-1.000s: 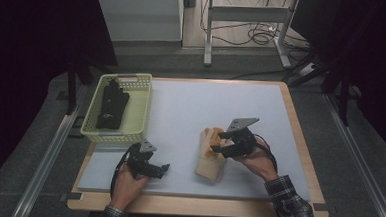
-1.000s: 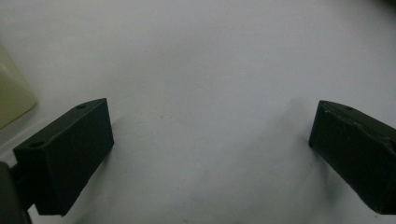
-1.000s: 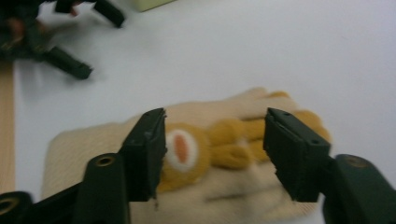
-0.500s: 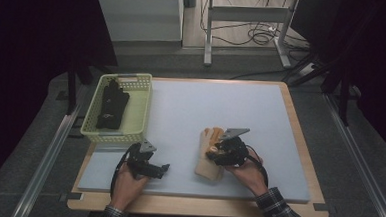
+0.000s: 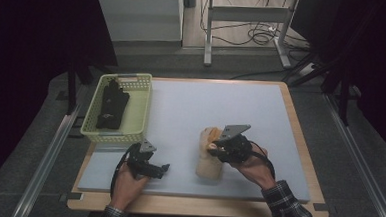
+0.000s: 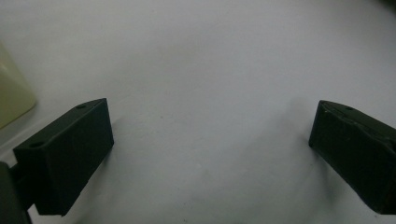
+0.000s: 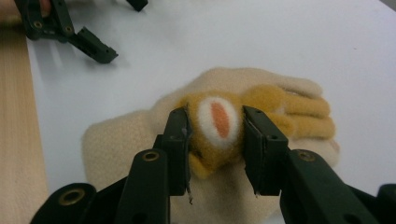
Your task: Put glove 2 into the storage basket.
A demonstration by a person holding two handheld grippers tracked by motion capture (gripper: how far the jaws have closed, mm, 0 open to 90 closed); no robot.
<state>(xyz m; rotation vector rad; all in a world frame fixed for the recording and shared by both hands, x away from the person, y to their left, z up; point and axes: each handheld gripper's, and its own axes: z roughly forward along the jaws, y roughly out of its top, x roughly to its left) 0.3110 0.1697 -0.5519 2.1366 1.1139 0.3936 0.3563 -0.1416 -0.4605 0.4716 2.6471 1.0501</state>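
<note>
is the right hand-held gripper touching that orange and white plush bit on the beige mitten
Touching. In the right gripper view the right hand-held gripper, whose jaws have just been closing, has both pads pressed against the sides of the orange plush piece on the beige mitten.

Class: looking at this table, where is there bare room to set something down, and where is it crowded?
Free: the far mat between the basket and the right edge. Crowded: the near strip, where the left claw rests open and the right claw has just been closing on the plush glove.

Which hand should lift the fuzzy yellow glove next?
Probably the right. The right gripper has just been closing and its jaws now pinch the glove. The left gripper rests open on the white mat, apart from it.
</note>
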